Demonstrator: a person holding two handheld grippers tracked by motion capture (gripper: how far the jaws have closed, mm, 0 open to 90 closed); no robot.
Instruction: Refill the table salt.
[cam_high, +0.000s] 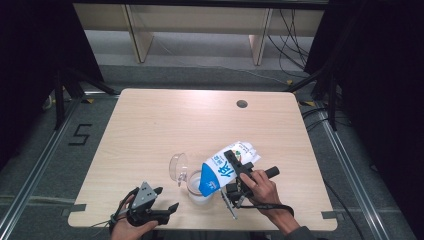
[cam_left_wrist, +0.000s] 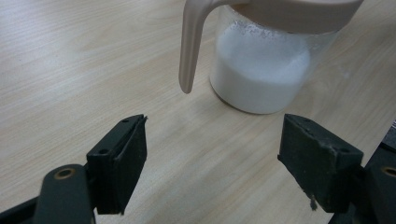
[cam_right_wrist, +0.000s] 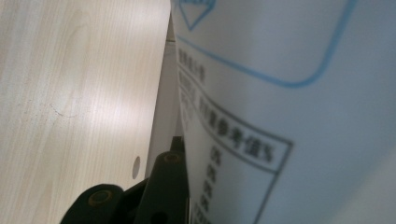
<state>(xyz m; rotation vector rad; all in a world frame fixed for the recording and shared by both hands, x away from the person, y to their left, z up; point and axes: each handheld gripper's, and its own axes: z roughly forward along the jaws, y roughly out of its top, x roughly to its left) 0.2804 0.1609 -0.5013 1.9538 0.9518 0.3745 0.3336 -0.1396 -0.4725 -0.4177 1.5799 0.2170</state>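
Note:
A blue and white milk carton (cam_high: 225, 167) hangs tipped over a clear pitcher (cam_high: 196, 186), its blue top end down at the pitcher's mouth. My right gripper (cam_high: 236, 165) is shut on the carton's body; in the right gripper view the carton's printed side (cam_right_wrist: 280, 107) stands close against one black jaw. The pitcher (cam_left_wrist: 266, 70) holds white milk and has a beige lid and handle (cam_left_wrist: 189, 46). My left gripper (cam_high: 162, 197) rests near the table's front edge, left of the pitcher, open with nothing between its jaws, short of the pitcher (cam_left_wrist: 210, 163).
The light wooden table (cam_high: 150, 125) has a round cable hole (cam_high: 242, 104) at the back right. Dark curtains stand at both sides, and floor rails and cables lie around the table. The pitcher's open lid (cam_high: 178, 167) stands up beside it.

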